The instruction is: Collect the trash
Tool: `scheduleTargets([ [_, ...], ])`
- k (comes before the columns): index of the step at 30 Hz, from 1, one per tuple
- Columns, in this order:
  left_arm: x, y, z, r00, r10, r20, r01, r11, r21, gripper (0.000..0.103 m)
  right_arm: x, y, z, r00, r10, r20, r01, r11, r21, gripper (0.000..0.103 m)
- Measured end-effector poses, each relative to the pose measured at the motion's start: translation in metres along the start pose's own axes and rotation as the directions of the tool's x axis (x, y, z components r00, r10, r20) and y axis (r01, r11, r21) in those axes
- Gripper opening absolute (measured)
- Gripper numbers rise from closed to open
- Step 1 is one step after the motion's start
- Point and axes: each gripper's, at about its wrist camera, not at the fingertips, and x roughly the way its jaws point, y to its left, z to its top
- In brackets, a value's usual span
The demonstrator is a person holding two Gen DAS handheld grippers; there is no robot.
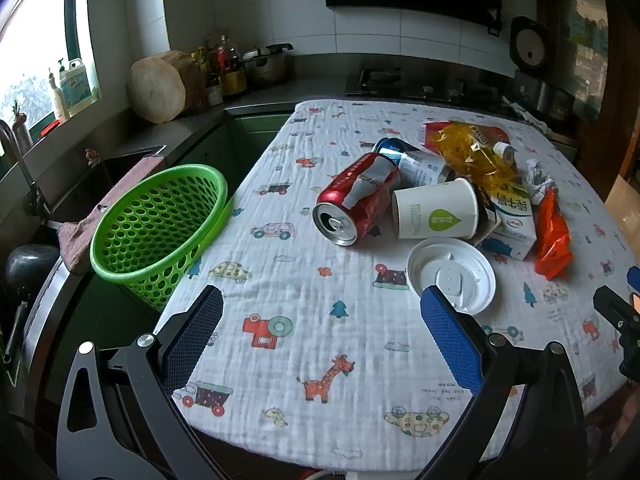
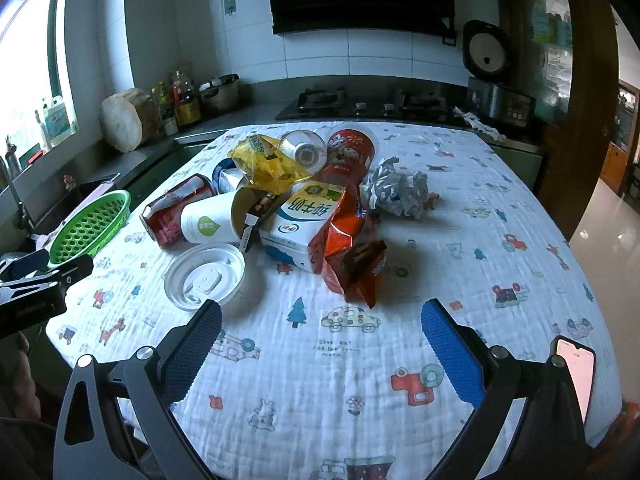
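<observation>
A pile of trash lies on the patterned tablecloth (image 1: 304, 288): a dented red can (image 1: 356, 196), a white paper cup (image 1: 436, 210) on its side, a white plastic lid (image 1: 452, 272), a milk carton (image 2: 304, 220), an orange snack bag (image 2: 352, 248), a yellow wrapper (image 2: 268, 164), a red tube (image 2: 348, 152) and crumpled paper (image 2: 394, 190). A green basket (image 1: 160, 216) stands at the table's left edge. My left gripper (image 1: 322, 308) is open and empty, near the lid. My right gripper (image 2: 322, 320) is open and empty, just short of the snack bag.
A sink (image 1: 80, 184) and counter lie left of the table, with a round wooden block (image 1: 160, 84) and bottles (image 1: 220, 68). A stove (image 2: 360, 104) and rice cooker (image 2: 496, 96) stand behind. A phone (image 2: 574, 372) shows at the right gripper's side.
</observation>
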Motion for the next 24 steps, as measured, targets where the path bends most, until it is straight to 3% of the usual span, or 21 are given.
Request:
scheduleTargets([
  [24,0.013,-0.001,0.003,1.000,0.014,-0.018,-0.014,1.000,-0.008,0.098,0.011,0.002,0.002,1.000,0.008,-0.015,-0.008,1.000,0.001,0.097],
])
